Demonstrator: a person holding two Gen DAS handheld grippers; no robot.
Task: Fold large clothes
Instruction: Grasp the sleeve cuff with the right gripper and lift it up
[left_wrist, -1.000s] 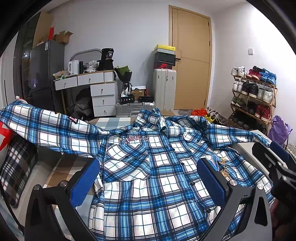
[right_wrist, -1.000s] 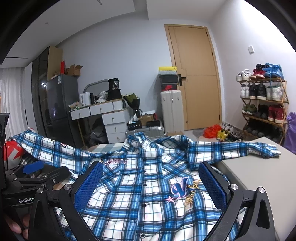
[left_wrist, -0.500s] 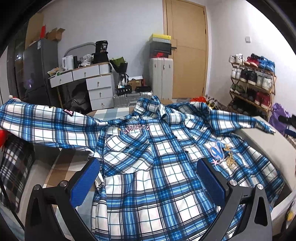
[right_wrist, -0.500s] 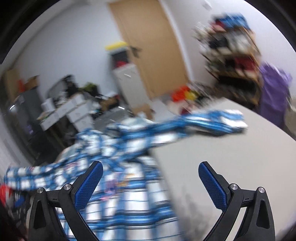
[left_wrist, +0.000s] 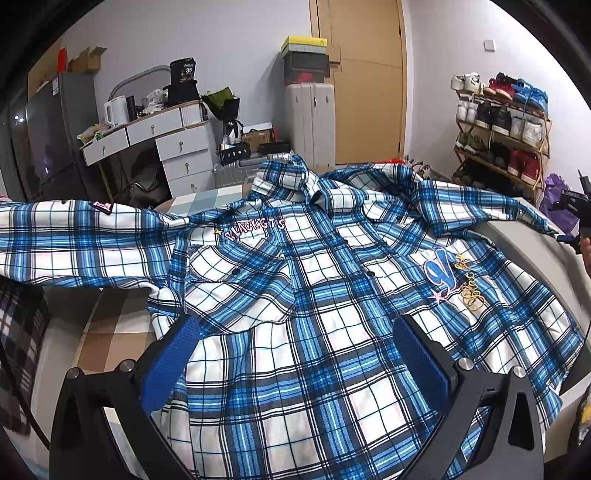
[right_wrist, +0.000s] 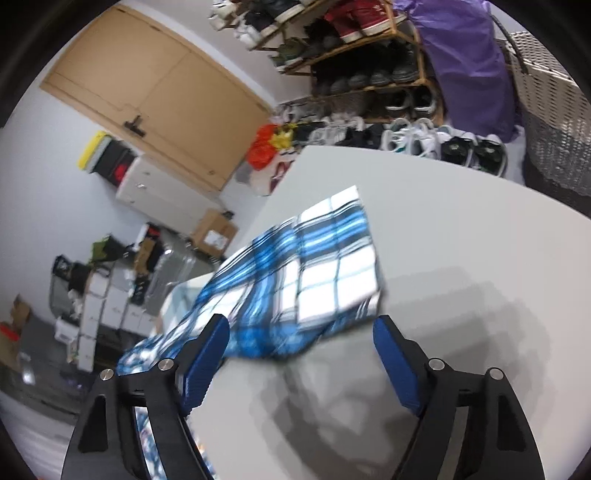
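A blue and white plaid shirt (left_wrist: 295, 280) lies front up and spread out on a grey table (left_wrist: 524, 251), sleeves stretched left and right. My left gripper (left_wrist: 291, 354) is open and empty, above the shirt's lower front. My right gripper (right_wrist: 301, 354) is open and empty, just short of the cuff of the shirt's right sleeve (right_wrist: 325, 273), which lies flat on the table (right_wrist: 461, 229). The right gripper also shows at the far right edge of the left wrist view (left_wrist: 576, 218).
A shoe rack (left_wrist: 502, 129) and a purple bag (right_wrist: 469, 62) stand to the right of the table. A desk with drawers (left_wrist: 162, 147), a white cabinet (left_wrist: 310, 122) and a door (left_wrist: 365, 77) are at the back. A plaid cushion (left_wrist: 18, 332) lies at the left.
My right gripper has swung right, away from the shirt's front, and tilted over to the right sleeve cuff. My left gripper has risen a little above the shirt.
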